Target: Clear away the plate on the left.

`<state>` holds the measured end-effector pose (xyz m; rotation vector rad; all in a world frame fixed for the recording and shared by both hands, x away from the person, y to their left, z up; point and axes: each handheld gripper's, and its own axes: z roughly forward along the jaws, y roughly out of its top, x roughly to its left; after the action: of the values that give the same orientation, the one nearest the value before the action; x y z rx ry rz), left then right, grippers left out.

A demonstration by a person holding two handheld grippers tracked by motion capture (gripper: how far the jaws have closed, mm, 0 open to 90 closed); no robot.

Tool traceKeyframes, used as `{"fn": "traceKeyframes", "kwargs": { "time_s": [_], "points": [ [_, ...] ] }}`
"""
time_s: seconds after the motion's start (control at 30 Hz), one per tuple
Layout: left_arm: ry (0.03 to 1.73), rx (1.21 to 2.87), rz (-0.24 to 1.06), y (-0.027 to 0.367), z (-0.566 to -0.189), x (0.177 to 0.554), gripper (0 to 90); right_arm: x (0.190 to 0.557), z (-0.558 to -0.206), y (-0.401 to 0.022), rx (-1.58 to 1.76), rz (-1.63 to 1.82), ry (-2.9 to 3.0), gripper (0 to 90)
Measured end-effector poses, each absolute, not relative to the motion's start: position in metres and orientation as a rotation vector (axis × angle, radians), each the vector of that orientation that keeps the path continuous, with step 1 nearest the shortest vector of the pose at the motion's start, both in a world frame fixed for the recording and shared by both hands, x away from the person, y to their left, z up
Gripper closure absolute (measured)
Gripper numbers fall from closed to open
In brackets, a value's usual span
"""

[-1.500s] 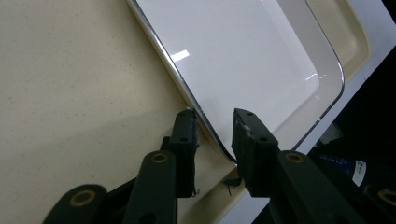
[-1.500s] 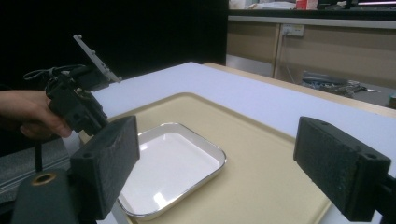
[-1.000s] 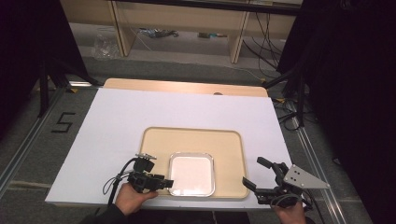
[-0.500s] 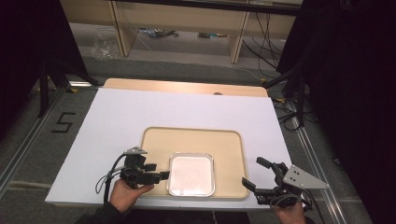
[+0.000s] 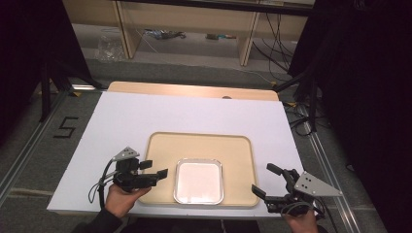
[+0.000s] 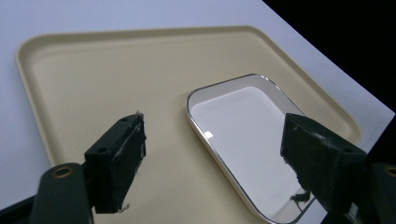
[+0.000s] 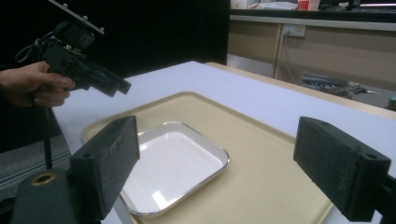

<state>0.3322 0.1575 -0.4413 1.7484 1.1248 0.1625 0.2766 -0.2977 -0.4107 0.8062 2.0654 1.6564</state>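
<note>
On the beige tray (image 5: 238,145), toward its near edge: white dish (image 5: 199,180) with a silver rim, lying flat, empty. Left gripper (image 5: 153,173) hovering just off the dish's left side, over the tray's left rim, clear of the dish and not touching it; jaws spread wide, having just been opening, nothing between them. From the left gripper view, dish (image 6: 247,140) showing beyond and between the parted jaws, its near rim below the right one. Right gripper (image 5: 270,183) sitting at the tray's near right corner, apart from the dish, jaws gaping and holding nothing. White table (image 5: 121,121) bearing the tray.
</note>
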Motion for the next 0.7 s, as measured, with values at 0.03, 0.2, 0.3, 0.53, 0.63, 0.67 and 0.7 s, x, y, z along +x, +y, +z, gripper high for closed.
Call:
{"fn": "traceKeyframes", "kwargs": {
  "time_s": [0.03,0.2,0.3,0.53,0.63,0.67,0.7],
  "points": [
    [1.116,1.742,0.185,0.158,-0.440,0.331,20.2,0.279,-0.411,-0.299,0.762,1.630,2.035,15.2],
    [1.096,1.711,0.238,0.164,-0.435,0.326,19.2,0.277,-0.411,-0.298,0.800,1.658,2.067,15.2],
    [1.093,1.688,0.265,0.170,-0.432,0.322,19.0,0.277,-0.411,-0.298,0.809,1.656,2.064,15.2],
    [1.087,1.661,0.291,0.178,-0.428,0.317,19.0,0.277,-0.411,-0.298,0.796,1.643,2.060,15.2],
    [1.082,1.657,0.310,0.181,-0.426,0.313,19.1,0.278,-0.411,-0.299,0.782,1.631,2.056,15.2],
    [1.081,1.650,0.321,0.183,-0.426,0.312,19.1,0.278,-0.411,-0.299,0.785,1.643,2.038,15.2],
    [1.076,1.643,0.320,0.184,-0.425,0.311,19.0,0.278,-0.411,-0.299,0.786,1.645,2.041,15.2]
  ]
}}
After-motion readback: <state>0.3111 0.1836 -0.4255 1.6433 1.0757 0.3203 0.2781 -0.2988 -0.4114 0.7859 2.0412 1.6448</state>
